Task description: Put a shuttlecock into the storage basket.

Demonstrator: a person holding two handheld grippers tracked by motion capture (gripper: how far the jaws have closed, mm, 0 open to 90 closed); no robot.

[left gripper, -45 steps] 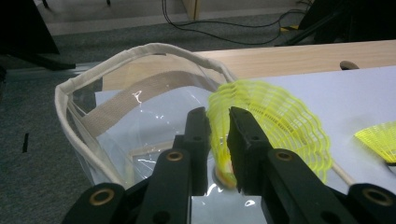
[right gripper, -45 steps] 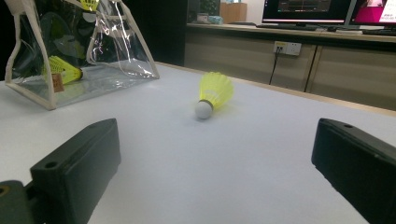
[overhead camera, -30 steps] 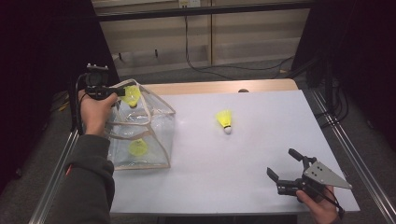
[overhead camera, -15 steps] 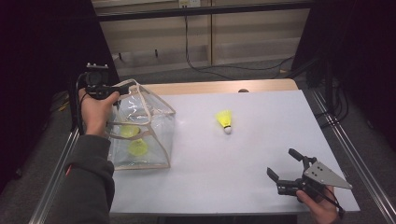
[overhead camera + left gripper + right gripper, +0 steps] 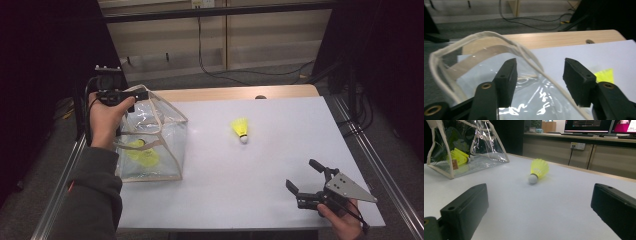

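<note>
A clear plastic bag with cream trim stands at the table's left. Two yellow shuttlecocks lie inside it. My left gripper hovers at the bag's top rim; its jaws have just been opening and nothing is pinched between them. In the left gripper view the bag's rim curves under the open left gripper. A third yellow shuttlecock lies on the white table mid-way. My right gripper rests open near the front right, facing that shuttlecock, with the bag farther off.
The white table top ends in a wooden strip at the back. Metal rails run along both sides. Cables lie on the floor behind. Monitors stand on a far counter.
A second ago my left gripper held a yellow shuttlecock above the bag. Its jaws parted, and the shuttlecock dropped in and now lies beside the other one. The right gripper stayed still.
</note>
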